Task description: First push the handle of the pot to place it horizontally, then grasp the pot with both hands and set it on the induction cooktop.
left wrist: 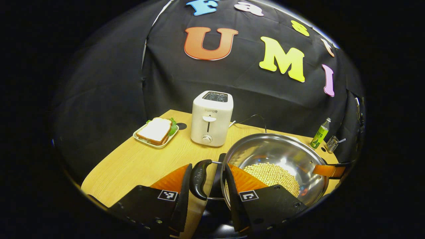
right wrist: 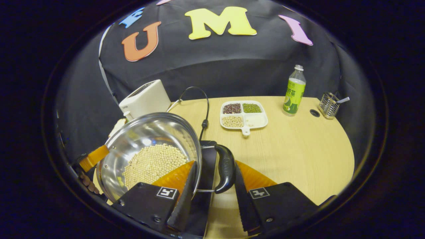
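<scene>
The left gripper (left wrist: pixel 207 194) sat with its jaws straddling the pot's left handle (left wrist: pixel 199 179), one finger outside the black grip and the other between grip and pot wall; a sliver of gap showed on the outer side, so I could not tell whether both fingers pressed on it. The right gripper (right wrist: pixel 212 191) stood in the same way around the right handle (right wrist: pixel 225 167), one finger on the pot side of the grip and the other on its outer side, and again contact could not be confirmed. Both were narrowed to about the width of the grip. Each handle lay roughly level and stuck out sideways, which I judged was why a two-sided hold was possible at all. Between the two grippers the steel pot (right wrist: pixel 149 139) held a layer of pale beans (right wrist: pixel 152 162), a reason to keep it level. Dark flat surface under and beside the pot, seen between the fingers in both views, was probably the induction cooktop (right wrist: pixel 207 156); whether the pot rested on it or hung above it could not be settled. Farther out on the counter (right wrist: pixel 298 149) stood a toaster (left wrist: pixel 212 118) and a sandwich plate (left wrist: pixel 156 132) to the far left, a divided tray (right wrist: pixel 244 114) of beans, a bottle (right wrist: pixel 294 91) and a wire holder (right wrist: pixel 328 104) to the far right, all well apart from the pot.
</scene>
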Demonstrator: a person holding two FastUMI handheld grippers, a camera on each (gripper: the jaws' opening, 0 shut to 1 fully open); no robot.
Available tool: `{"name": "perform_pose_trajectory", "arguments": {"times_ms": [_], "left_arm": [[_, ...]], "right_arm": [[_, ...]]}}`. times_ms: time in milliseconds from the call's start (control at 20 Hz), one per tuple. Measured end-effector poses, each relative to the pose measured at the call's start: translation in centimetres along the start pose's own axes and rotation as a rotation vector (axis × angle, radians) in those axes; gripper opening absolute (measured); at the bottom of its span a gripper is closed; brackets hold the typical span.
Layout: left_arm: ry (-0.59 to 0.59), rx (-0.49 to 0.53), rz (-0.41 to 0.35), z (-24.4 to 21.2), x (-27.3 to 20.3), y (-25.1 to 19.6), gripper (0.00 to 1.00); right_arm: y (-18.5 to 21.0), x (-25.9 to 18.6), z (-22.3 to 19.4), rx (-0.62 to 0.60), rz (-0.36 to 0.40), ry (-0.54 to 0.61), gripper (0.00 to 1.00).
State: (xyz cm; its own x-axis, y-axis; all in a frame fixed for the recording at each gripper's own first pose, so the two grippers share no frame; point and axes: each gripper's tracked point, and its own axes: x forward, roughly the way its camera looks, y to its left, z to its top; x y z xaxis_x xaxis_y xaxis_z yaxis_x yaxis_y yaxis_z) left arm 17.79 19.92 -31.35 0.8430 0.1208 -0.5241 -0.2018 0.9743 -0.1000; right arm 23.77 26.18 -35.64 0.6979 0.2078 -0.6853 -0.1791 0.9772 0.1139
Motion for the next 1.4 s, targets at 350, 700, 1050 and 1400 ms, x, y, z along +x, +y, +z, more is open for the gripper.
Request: {"name": "perform_pose_trajectory", "arguments": {"times_ms": [350, 700, 1050, 1400], "left_arm": [[-0.012, 0.01, 0.006, -0.1, -0.2, 0.0, 0.58], [-0.099, 0.033, 0.031, 2.3, -1.3, 0.7, 0.61], [-0.311, -0.025, -0.021, 7.3, -8.4, -1.0, 0.87], [-0.392, 0.033, -0.05, 6.6, -16.6, -4.6, 0.95]], "right_arm": [[0.2, 0.2, 0.7, 0.069, 0.059, -0.118, 0.65], [-0.9, -1.8, 3.1, 0.122, 0.099, -0.275, 0.64], [-0.6, -9.9, 4.5, -0.034, 0.19, -0.439, 0.96], [-1.9, -18.8, 2.4, -0.095, 0.155, -0.566, 0.96]]}}
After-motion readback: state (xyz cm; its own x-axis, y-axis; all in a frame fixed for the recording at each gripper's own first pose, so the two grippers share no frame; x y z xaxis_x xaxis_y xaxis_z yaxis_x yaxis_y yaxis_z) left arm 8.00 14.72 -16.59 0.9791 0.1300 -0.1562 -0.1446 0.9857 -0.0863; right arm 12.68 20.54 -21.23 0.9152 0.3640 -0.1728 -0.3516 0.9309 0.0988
